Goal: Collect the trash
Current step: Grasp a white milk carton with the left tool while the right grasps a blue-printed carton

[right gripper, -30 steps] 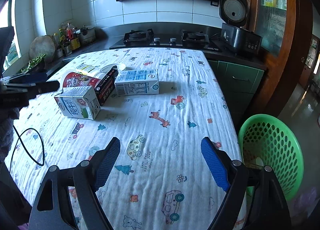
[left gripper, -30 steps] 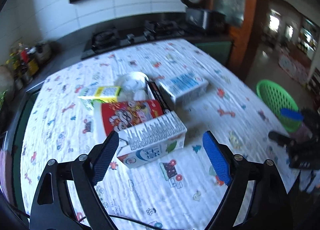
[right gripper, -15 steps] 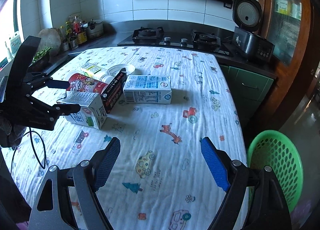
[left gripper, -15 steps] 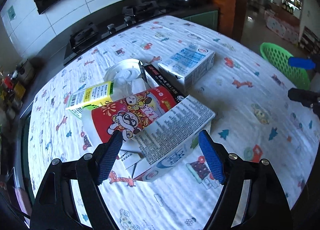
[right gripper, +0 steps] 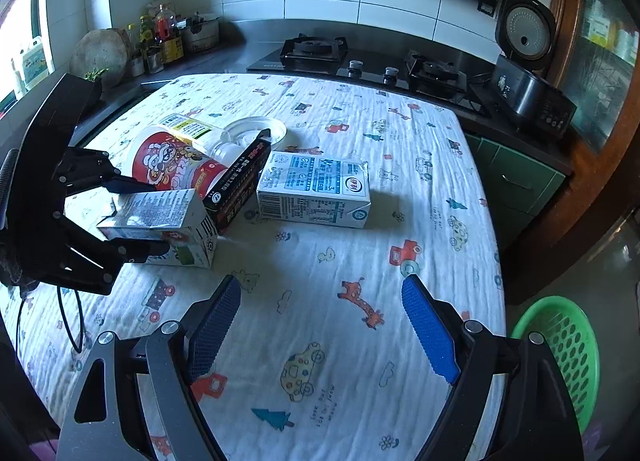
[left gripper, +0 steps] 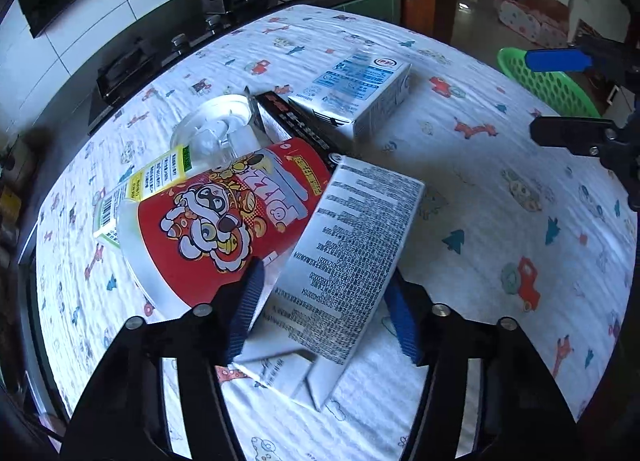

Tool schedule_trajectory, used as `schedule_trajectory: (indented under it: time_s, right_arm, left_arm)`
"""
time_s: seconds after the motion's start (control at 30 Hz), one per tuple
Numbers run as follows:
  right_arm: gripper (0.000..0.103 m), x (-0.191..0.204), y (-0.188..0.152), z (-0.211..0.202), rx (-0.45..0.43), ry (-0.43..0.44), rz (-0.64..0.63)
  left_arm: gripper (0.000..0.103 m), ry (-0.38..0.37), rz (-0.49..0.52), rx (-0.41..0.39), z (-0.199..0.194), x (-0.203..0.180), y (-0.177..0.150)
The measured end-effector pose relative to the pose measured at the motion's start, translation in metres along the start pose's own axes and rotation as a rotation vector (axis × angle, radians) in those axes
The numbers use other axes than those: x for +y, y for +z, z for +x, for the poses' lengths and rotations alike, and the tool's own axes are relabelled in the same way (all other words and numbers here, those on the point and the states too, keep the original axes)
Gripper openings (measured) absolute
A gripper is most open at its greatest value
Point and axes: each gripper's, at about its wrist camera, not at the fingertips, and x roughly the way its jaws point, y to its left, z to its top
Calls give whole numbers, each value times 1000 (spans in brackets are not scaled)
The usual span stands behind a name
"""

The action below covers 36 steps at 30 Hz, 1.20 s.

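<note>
Two grippers were seen over the cartoon-print tablecloth [right gripper: 400, 165]. The left gripper [left gripper: 324, 309] was angled down low at the pile of trash, with the grey milk carton [left gripper: 352, 257] sitting right between its blue pads. The jaws were set about as wide as the carton, but whether the pads were actually pressing on it couldn't be told from either view. Just past the left jaw, the red snack cup [left gripper: 224, 221] was lying on its side, touching the carton. Further ahead of the jaws, a black box [left gripper: 296, 121], a yellow-green carton [left gripper: 160, 177] and a white plastic lid [left gripper: 216, 129] were bunched together, with the blue-and-white milk carton [left gripper: 360, 89] beyond them toward the right jaw.

The right gripper [right gripper: 320, 325] was held level above bare cloth, jaws spread wide with nothing between them. The green basket [right gripper: 564, 357] was spotted just outside its right jaw, down off the table edge.
</note>
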Motion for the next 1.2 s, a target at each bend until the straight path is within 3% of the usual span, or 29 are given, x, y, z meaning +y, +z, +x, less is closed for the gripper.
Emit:
schedule_trajectory:
  time_s: [0.07,0.33,0.47,0.73,1.0,1.2]
  right_arm:
    - [80,1,5,6,16,-2,-6]
    - [80,-10,34,39,64,69,-13]
    - [81,-3,46,57,77,22,-166]
    - [85,6,72,95,124,15,-479]
    - [89,15,82,135,196,86,-705]
    - [92,22,84,158,227,131,-782]
  left_arm:
    - [46,-8,-17,-7,0,1,-1]
    - [39,-9,-82,-44,-17,8,-10]
    - [38,-31,-122,-71,-26,16,-11]
    - [38,-57,-146,-86,-33,20,-18]
    - [38,-76,-167,-70,-30,27,-20]
    - [38,-91,-190,-58,-23,32,-20]
